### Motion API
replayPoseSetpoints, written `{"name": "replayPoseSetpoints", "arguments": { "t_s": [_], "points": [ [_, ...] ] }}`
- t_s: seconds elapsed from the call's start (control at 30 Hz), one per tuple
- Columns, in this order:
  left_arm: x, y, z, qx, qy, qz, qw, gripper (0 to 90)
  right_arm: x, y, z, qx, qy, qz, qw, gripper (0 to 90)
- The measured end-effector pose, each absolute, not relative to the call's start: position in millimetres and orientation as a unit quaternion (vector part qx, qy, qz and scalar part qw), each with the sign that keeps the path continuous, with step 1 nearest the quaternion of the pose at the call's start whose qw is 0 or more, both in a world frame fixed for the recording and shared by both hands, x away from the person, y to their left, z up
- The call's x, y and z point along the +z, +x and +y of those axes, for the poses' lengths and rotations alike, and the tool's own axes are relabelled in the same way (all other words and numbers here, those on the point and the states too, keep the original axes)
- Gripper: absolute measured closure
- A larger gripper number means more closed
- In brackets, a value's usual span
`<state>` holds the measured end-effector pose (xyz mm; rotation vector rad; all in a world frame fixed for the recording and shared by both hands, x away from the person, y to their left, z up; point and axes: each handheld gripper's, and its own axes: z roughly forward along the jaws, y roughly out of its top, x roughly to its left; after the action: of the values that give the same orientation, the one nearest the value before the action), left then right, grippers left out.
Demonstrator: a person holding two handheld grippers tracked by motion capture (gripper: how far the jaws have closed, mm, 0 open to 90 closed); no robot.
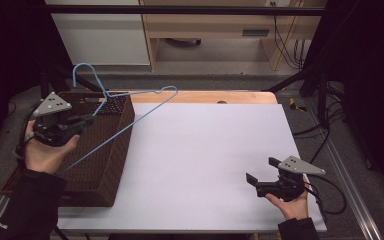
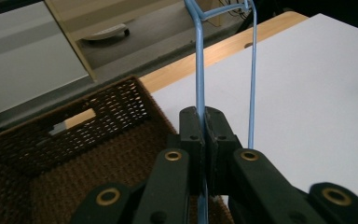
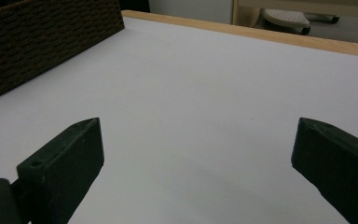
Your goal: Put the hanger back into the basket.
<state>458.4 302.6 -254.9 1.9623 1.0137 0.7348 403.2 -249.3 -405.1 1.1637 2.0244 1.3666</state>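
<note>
A light blue wire hanger (image 1: 130, 117) is held up in the air above the dark brown woven basket (image 1: 111, 165) at the table's left. My left gripper (image 1: 87, 119) is shut on one wire of the hanger (image 2: 199, 70); the wire passes between the closed jaws, and a second wire runs just right of them. The hanger's hook points toward the back left and its long side slopes down to the person's left hand. My right gripper (image 1: 261, 175) rests low over the white table surface (image 1: 205, 150) at the front right, jaws wide apart with nothing between them (image 3: 196, 163).
The basket (image 2: 74, 154) looks empty inside and shows a handle slot in its far wall. Its corner (image 3: 37, 42) appears at the upper left of the right gripper view. A wooden table edge (image 1: 205, 96) runs along the back; shelving and cables stand beyond.
</note>
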Motion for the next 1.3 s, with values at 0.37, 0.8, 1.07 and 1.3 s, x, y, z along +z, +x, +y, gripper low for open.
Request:
{"name": "replayPoseSetpoints", "arguments": {
  "t_s": [0.37,0.8,1.07,1.3],
  "points": [
    [-254.5,456.6,346.9,0.316,0.754,0.43,0.383,87.2,-405.9,403.9,-248.5,0.492,0.421,0.731,0.217,2.7],
    [-269.7,461.7,387.6,0.335,0.743,0.459,0.354,87.1,-406.8,404.7,-247.5,0.488,0.42,0.734,0.216,2.7],
    [-285.7,468.0,406.0,0.34,0.733,0.477,0.347,87.2,-407.8,405.2,-246.4,0.486,0.42,0.736,0.216,2.7],
    [-303.9,470.6,416.0,0.337,0.735,0.482,0.337,87.2,-407.6,405.2,-246.6,0.486,0.42,0.736,0.217,2.7]
  ]
}}
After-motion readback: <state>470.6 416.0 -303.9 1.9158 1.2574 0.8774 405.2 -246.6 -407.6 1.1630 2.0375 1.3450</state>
